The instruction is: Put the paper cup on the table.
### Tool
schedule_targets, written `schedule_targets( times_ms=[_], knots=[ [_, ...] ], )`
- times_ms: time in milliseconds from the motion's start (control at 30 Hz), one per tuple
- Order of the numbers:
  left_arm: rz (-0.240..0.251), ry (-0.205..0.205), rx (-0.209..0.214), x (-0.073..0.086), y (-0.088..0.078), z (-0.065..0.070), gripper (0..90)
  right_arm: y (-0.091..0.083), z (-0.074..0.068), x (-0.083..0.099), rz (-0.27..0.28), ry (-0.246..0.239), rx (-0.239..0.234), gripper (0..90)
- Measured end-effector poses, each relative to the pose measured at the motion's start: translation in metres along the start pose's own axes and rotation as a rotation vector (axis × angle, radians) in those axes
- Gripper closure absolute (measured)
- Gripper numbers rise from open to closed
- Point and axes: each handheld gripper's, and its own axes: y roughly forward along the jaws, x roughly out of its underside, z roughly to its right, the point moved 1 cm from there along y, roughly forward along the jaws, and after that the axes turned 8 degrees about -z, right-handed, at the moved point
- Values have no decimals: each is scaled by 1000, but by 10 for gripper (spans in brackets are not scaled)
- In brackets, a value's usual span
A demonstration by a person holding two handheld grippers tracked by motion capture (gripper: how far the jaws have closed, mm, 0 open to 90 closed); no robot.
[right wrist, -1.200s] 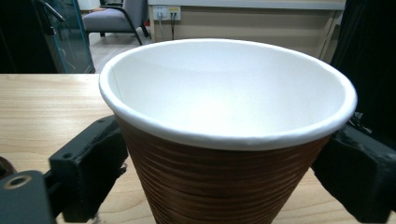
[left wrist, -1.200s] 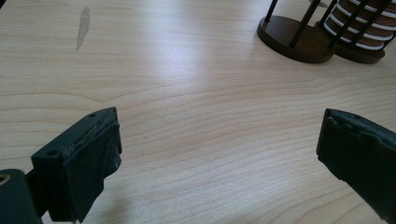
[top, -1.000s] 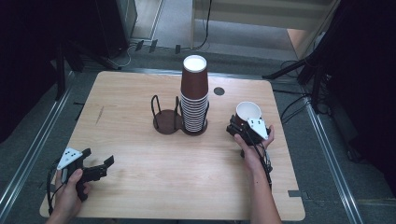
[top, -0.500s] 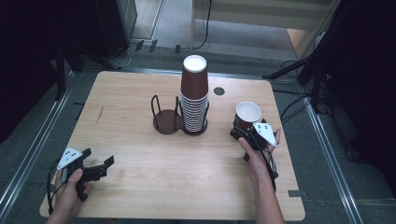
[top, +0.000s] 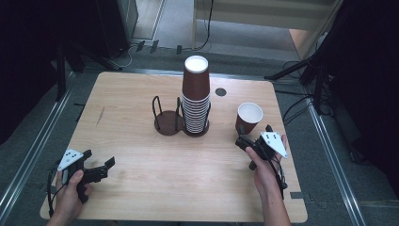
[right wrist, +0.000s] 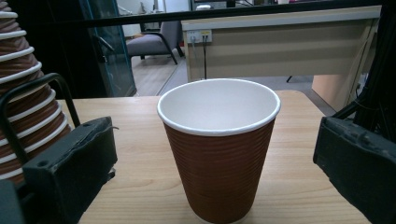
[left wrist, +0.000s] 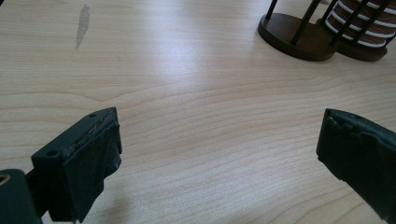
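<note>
Single brown paper cup [right wrist: 218, 149] stands upright on the surface [top: 141, 183], right of the cup stack [top: 195, 99] in its wire holder [top: 169, 120]. Right claw [top: 244, 139] sits just beside it, jaws spread wide and not touching the cup walls. Left claw [top: 101, 169] is also spread, idle at the near left corner. Risks: cup is light and empty, so a jaw nudge could tip or slide it; squeezing hard would likely crush the rim; swinging toward the stack could topple it.
</note>
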Motion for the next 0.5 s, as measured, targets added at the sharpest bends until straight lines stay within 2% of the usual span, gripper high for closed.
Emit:
schedule_targets(
  times_ms=[300, 500],
  knots=[
    [0, -2, 2, 0, 0, 0, 7, -14, 9, 3, 4, -18, -4, 0],
    [-1, 0, 1, 0, 0, 0, 7, -19, 17, 9, 2, -5, -1, 0]
  ],
)
